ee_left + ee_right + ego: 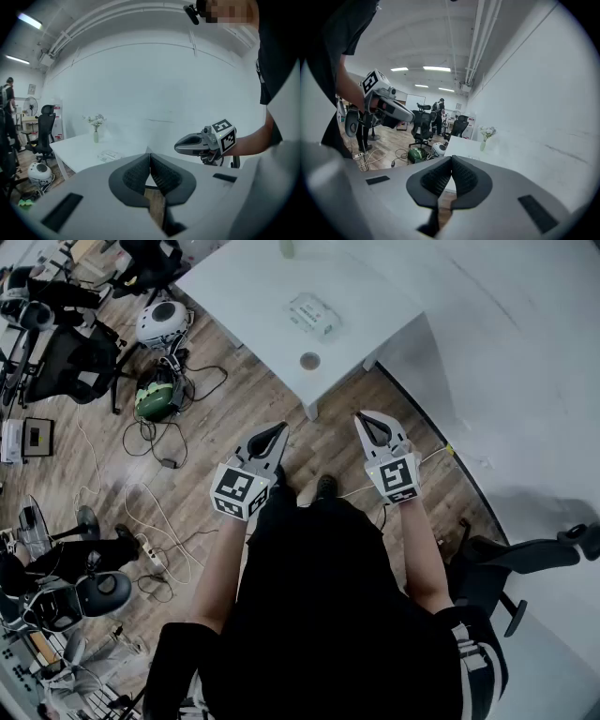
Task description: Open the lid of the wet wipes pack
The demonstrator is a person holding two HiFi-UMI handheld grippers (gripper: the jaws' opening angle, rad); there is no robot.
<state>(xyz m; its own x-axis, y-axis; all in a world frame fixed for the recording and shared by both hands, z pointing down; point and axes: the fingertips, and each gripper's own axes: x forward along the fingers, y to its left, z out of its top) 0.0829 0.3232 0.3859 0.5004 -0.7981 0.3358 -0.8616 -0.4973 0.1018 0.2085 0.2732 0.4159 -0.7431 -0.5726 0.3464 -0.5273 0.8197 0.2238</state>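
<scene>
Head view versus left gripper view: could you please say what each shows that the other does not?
Only the head view shows the round object near the corner of the white table and the marker cube on the left gripper. Only the left gripper view shows the ceiling lights and that gripper's jaws closed on nothing. Both show the table, the wet wipes pack on it and the right gripper.

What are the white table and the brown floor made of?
The table looks like smooth, matte white board, perhaps laminate: no grain shows. The floor looks like wood or wood-look planks: brown streaks and plank seams.
</scene>
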